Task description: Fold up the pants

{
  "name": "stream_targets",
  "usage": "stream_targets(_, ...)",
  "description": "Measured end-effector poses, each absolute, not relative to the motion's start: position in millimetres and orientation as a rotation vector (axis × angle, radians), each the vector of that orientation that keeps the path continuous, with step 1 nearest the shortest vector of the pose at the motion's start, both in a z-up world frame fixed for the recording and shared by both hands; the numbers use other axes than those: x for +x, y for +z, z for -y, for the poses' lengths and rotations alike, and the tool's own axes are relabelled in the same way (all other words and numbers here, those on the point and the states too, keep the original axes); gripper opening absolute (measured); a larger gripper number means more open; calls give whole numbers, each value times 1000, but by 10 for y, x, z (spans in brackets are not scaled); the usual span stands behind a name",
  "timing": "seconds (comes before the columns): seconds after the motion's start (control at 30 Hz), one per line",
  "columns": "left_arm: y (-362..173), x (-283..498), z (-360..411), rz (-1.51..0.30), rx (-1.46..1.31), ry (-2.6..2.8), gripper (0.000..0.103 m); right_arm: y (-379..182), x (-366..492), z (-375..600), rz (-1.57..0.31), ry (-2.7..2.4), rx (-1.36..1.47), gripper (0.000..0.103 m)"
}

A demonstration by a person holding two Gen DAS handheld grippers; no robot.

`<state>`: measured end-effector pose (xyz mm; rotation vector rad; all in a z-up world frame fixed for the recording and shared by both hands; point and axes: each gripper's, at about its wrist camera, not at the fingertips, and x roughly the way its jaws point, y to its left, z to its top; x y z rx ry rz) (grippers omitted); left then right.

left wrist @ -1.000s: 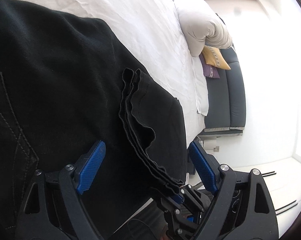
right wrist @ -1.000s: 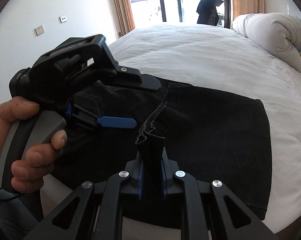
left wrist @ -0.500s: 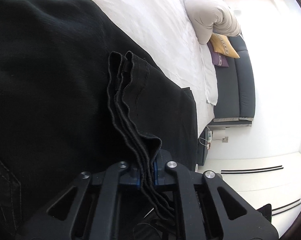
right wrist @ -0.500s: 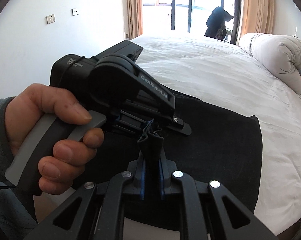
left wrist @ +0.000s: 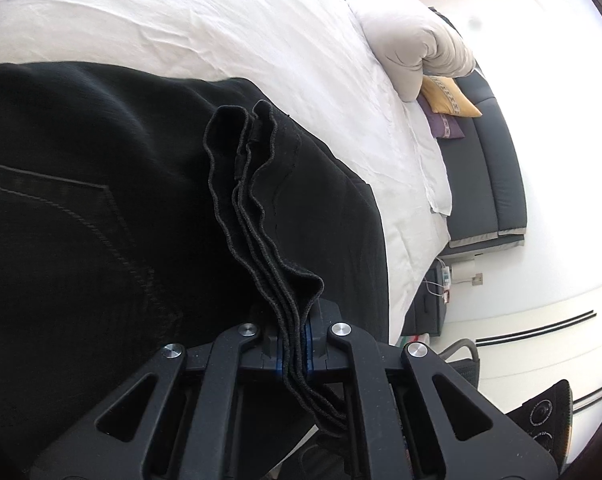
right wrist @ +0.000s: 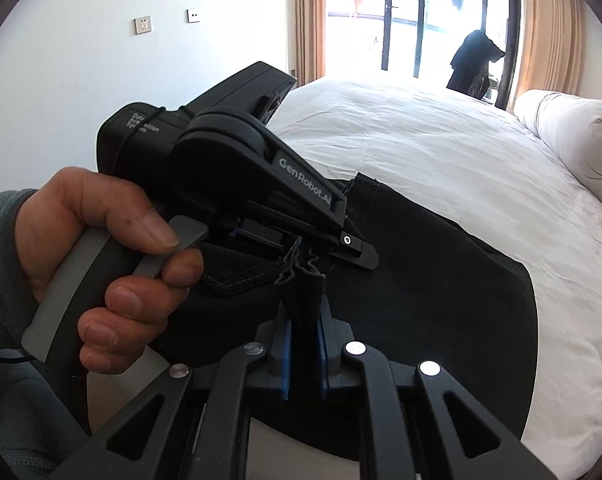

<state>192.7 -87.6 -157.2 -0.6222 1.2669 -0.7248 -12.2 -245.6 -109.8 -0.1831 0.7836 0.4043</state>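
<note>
Black pants [left wrist: 101,200] lie folded on the white bed [left wrist: 221,32], near its near edge. My left gripper [left wrist: 293,356] is shut on the stacked hem edges of the pants [left wrist: 253,200], which stand up in a ridge. My right gripper [right wrist: 303,344] is shut on the same bunched hem [right wrist: 301,280], just beside the left one. In the right wrist view the left gripper's body [right wrist: 229,172] and the hand holding it fill the left side, and the pants [right wrist: 441,280] spread out to the right.
A rolled grey-white duvet [left wrist: 413,48] lies at the bed's far end, also in the right wrist view [right wrist: 573,136]. A dark sofa [left wrist: 497,184] with yellow and purple cushions stands beside the bed. Glass balcony doors [right wrist: 401,20] with curtains are beyond.
My left gripper was open around the hem one second ago and has since shut on it. Both grippers have lifted the hem a little, close together.
</note>
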Motion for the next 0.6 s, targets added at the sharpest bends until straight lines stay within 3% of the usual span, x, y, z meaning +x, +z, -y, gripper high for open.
stream_targets(0.6,-1850,2009,928,-1311,-588,-661,6,-1358,166,2203,-867,463,-193,12)
